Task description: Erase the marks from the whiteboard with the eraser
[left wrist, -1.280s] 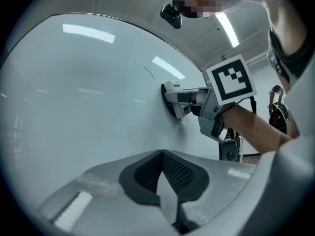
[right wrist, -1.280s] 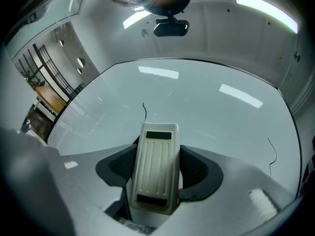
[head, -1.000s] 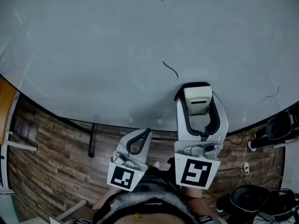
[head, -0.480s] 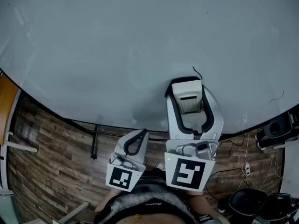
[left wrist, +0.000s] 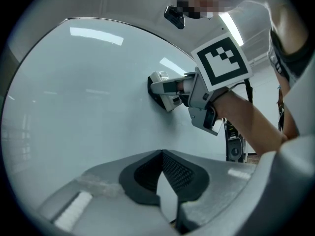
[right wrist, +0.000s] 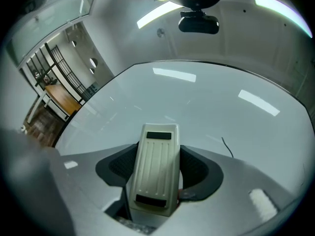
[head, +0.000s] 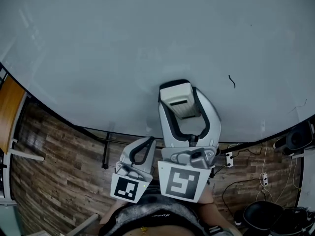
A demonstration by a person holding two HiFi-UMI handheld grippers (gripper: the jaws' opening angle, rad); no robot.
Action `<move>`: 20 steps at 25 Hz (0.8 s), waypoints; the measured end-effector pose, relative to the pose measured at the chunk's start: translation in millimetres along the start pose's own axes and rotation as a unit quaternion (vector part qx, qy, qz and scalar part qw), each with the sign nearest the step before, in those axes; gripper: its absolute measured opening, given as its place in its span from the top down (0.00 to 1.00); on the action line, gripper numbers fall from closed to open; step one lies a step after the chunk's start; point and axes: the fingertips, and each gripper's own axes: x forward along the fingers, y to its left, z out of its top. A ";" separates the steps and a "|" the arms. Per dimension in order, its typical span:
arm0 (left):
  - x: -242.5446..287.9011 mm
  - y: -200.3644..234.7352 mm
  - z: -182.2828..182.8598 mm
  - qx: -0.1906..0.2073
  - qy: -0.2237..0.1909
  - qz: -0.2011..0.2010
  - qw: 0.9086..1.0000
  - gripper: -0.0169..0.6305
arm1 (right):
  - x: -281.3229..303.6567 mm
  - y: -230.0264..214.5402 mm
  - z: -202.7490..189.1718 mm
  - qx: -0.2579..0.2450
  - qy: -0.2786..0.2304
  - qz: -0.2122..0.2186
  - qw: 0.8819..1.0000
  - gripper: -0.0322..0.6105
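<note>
The right claw (head: 180,102) is clenched on the eraser (head: 176,97), which sits against the whiteboard (head: 98,58) with its long axis running 6 to 12 o'clock. A short mark (head: 232,81) lies apart at 2 o'clock. The left claw (left wrist: 161,173) is closed on nothing

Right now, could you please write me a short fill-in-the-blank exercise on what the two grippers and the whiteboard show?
1. The right gripper is shut on the ____.
2. The left gripper has its jaws together, and between them there is ____.
3. In the head view, the short black mark on the whiteboard lies to the ____ of the eraser.

Missing words: eraser; nothing; right.
</note>
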 end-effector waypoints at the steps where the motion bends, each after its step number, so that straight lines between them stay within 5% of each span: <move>1: -3.3 2.6 0.5 0.001 -0.001 0.001 1.000 0.97 | 1.8 6.6 3.4 -0.006 -0.003 0.004 1.000 0.53; 12: -7.9 17.5 4.1 0.009 -0.003 0.005 1.000 0.97 | 6.1 15.9 25.6 0.012 -0.047 0.023 0.999 0.53; 20: 23.5 -26.5 10.0 0.009 -0.004 -0.026 1.000 0.97 | -9.8 -66.6 45.2 0.050 -0.098 -0.022 0.994 0.53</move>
